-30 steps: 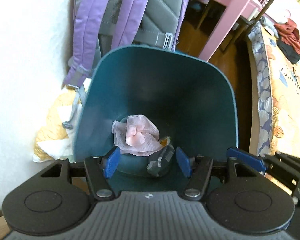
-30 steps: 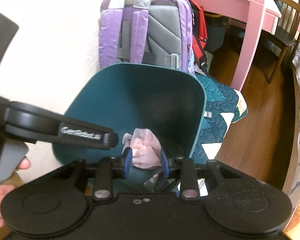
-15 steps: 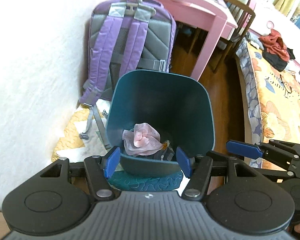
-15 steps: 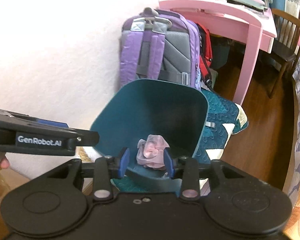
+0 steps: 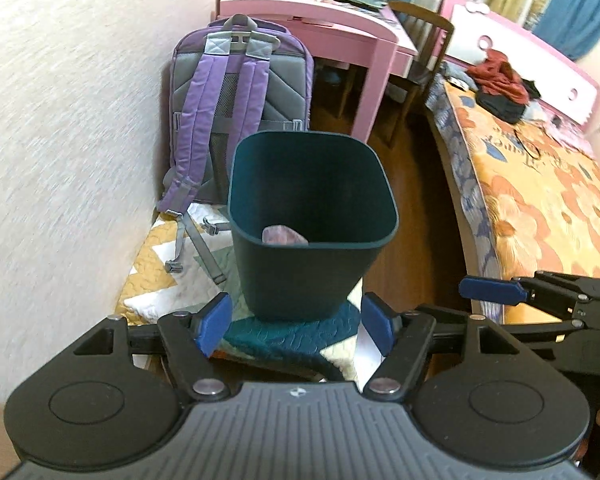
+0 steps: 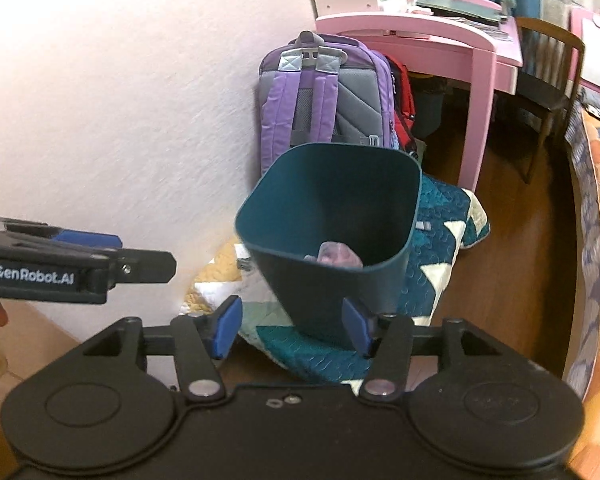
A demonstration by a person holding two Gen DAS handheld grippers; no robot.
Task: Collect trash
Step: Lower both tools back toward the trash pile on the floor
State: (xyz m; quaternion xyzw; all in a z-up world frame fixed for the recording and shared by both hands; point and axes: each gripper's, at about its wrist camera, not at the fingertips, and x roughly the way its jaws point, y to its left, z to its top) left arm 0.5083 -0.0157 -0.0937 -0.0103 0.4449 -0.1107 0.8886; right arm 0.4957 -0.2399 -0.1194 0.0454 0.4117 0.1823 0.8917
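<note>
A dark teal trash bin [image 5: 312, 276] stands on a quilted mat on the floor; it also shows in the right wrist view [image 6: 340, 292]. A crumpled pink mesh cloth [image 5: 284, 236] lies inside it, partly hidden by the rim, and shows in the right wrist view [image 6: 338, 258]. My left gripper [image 5: 296, 326] is open and empty, held back from and above the bin. My right gripper [image 6: 292, 328] is open and empty, also back from the bin. The right gripper shows at the right of the left wrist view [image 5: 500, 292]; the left gripper shows at the left of the right wrist view [image 6: 100, 256].
A purple and grey backpack [image 5: 236, 104] leans on the wall behind the bin. A pink desk [image 5: 332, 28] and a wooden chair [image 5: 424, 52] stand beyond. A bed with a floral cover [image 5: 540, 200] runs along the right. The quilted mat [image 6: 440, 248] covers the floor.
Both grippers have pulled up and back from the bin's mouth. The right gripper has opened wider, and the pink cloth stays in the bin.
</note>
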